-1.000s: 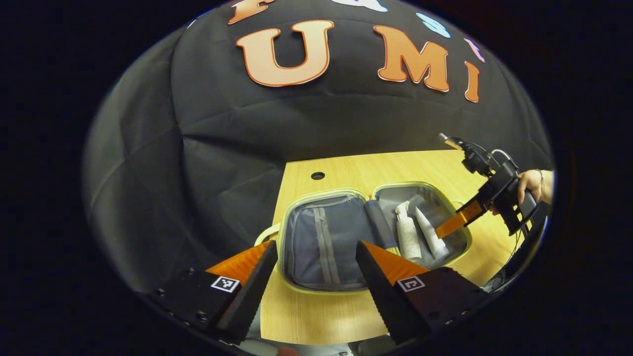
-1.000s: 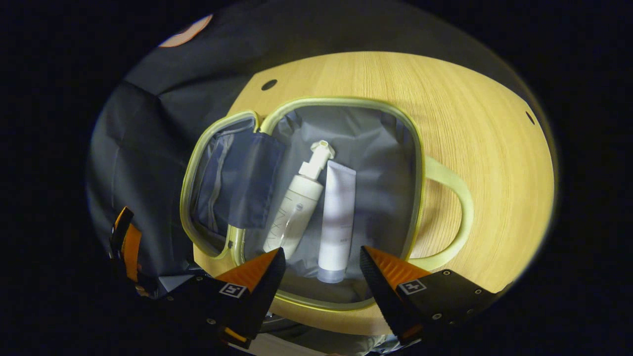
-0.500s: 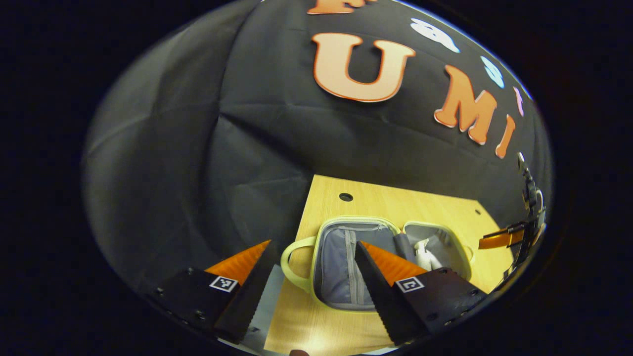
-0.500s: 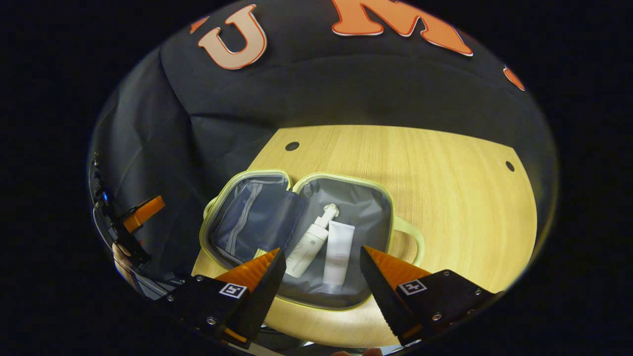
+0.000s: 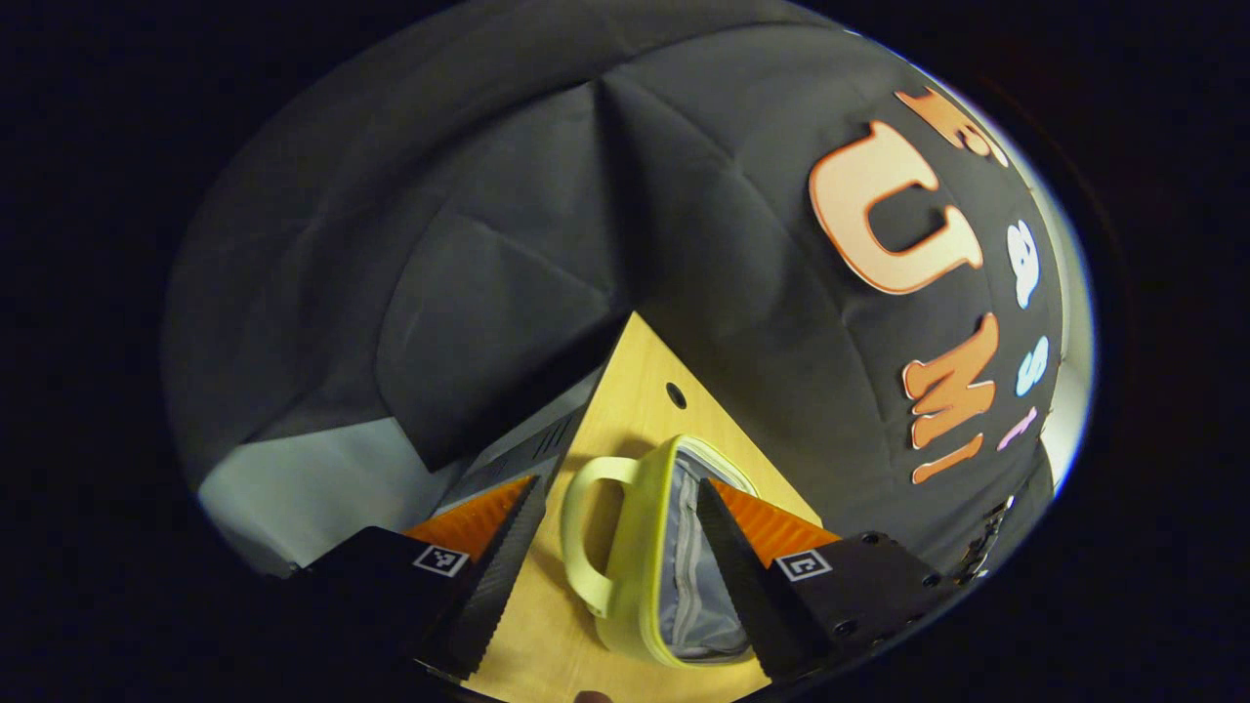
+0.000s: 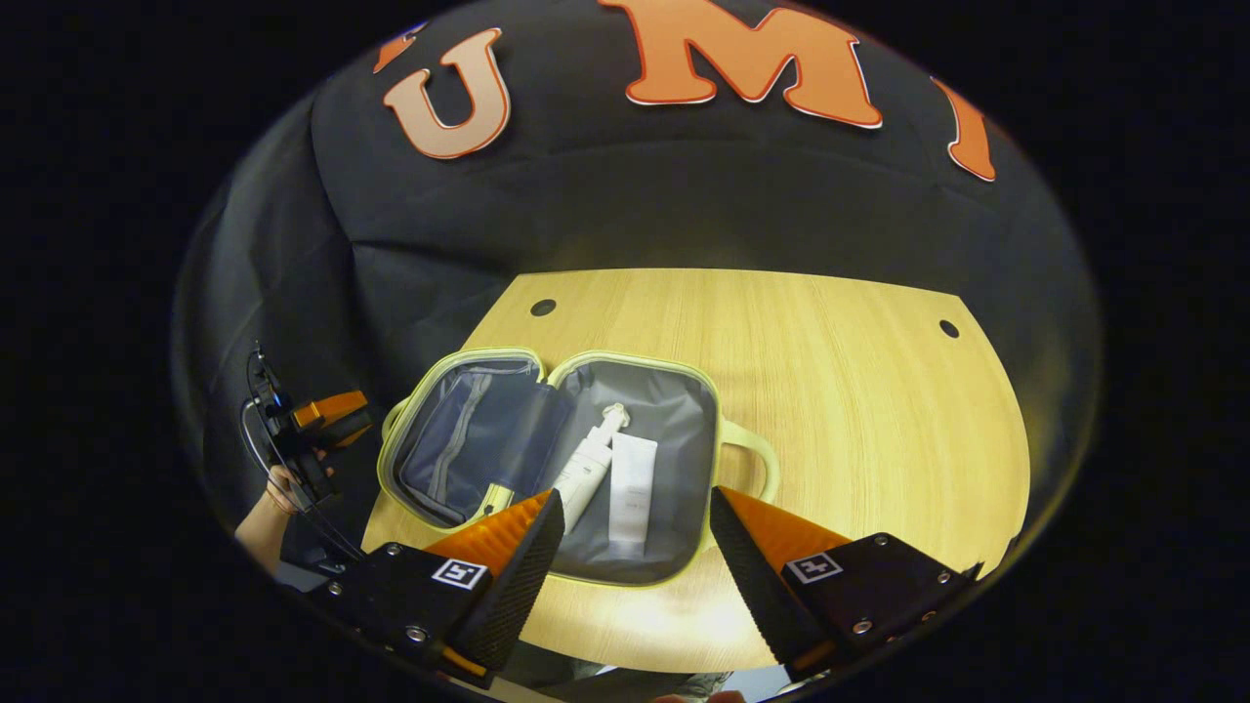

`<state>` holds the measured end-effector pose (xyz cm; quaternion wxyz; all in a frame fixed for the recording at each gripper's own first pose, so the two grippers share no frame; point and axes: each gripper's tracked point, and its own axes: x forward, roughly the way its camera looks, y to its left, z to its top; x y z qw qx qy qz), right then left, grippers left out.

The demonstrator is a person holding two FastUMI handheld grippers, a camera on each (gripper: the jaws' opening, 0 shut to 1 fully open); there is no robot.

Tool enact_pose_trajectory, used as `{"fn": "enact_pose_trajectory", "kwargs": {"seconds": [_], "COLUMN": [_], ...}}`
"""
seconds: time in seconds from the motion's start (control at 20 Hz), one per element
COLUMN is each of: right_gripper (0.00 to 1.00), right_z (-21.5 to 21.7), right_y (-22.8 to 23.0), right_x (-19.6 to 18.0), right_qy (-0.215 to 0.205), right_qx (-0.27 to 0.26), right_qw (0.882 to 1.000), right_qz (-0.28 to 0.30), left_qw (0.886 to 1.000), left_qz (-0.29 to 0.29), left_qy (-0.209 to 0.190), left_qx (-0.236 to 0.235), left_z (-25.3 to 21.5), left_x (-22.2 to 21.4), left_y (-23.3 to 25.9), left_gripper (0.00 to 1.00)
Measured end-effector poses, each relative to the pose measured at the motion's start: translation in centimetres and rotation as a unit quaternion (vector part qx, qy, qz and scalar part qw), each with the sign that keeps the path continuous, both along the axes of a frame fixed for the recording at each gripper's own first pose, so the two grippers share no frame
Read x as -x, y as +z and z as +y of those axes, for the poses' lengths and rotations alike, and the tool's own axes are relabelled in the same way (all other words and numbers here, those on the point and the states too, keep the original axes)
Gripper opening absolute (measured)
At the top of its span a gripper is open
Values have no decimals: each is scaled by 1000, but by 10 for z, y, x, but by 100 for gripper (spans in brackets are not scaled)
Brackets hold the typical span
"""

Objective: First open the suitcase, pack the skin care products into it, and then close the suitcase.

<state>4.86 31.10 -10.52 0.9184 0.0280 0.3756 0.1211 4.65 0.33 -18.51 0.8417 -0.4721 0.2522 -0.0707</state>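
A small suitcase (image 6: 459,439) with a pale green rim lies open flat on the wooden table (image 6: 830,391). Its left half shows a grey zip pocket. Its right half holds a white pump bottle (image 6: 586,469) and a white tube (image 6: 633,488), side by side. My right gripper (image 6: 635,547) hovers open above the near rim, holding nothing. My left gripper (image 5: 620,576) is open too, level with the suitcase's left side. The left half's green handle (image 5: 586,527) lies between its fingers in the left gripper view. From the right gripper view, the left gripper (image 6: 327,415) sits just left of the suitcase.
A hand (image 6: 283,488) holds the left gripper beyond the table's left edge. A second green handle (image 6: 757,459) sticks out on the suitcase's right side. Bare wood stretches to the right, with small round holes (image 6: 949,328) near the back edge. Black cloth walls surround the table.
My left gripper has swung out to the suitcase's left side and rolled, now facing the left handle closely. My right gripper has drawn back and up from the packed half.
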Motion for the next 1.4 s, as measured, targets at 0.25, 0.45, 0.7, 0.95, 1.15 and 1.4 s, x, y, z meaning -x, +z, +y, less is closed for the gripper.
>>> {"fn": "enact_pose_trajectory", "kwargs": {"seconds": [0.25, 0.45, 0.7, 0.95, 1.15, 1.4], "right_gripper": [96, 96, 96, 96, 96, 96], "right_z": [-5, -7, -10, -18, -22, -40], "right_y": [-9, -10, -6, -2, 4, 22], "right_x": [10, 14, 19, 15, 13, 3], "right_qy": [-25, -39, -48, -48, -37, -24], "right_qx": [-13, -31, -45, -35, -46, -67], "right_qw": [999, 998, 997, 998, 998, 997], "right_qz": [24, 32, 33, 17, 9, -11], "left_qw": [999, 999, 999, 994, 989, 972], "left_qz": [24, 22, 34, 26, -12, -48], "left_qy": [-13, -16, -12, -25, -26, -40], "left_qx": [32, 40, 5, -106, -148, -227], "left_z": [-16, -20, -30, -30, -32, -74], "left_x": [-9, -20, -31, -22, -18, -14], "left_y": [-37, -46, -51, -7, 71, 164], "left_gripper": [98, 95, 14, 6, 5, 5]}}
